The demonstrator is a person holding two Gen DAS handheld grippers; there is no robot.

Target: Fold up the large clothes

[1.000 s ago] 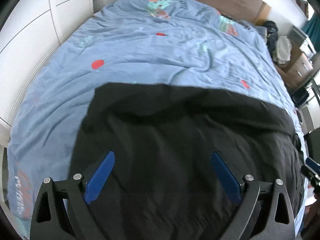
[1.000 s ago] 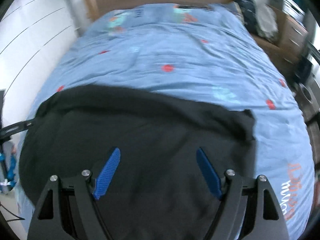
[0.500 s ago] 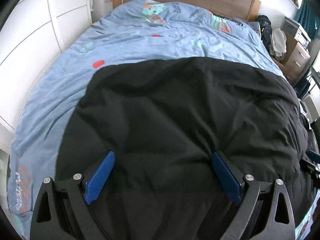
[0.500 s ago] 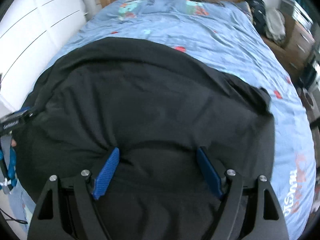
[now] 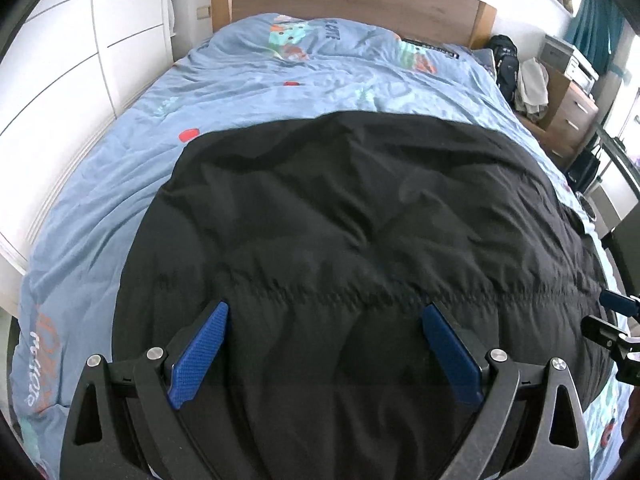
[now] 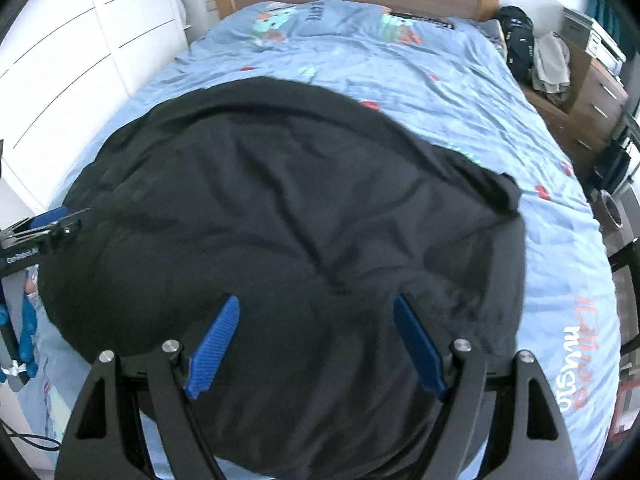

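Slack is my worry: both claws, left [image 5: 322, 354] and right [image 6: 314, 350], gape empty over the black garment [image 5: 360, 248], so careless pinches would bunch 2 layers.

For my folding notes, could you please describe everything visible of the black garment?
The black garment is large, matte and wrinkled, with a gathered stitched seam across it. It lies spread flat over the near half of the blue bedspread, one edge rumpled at the right side in the right wrist view. Both grippers' jaws stand wide above it.
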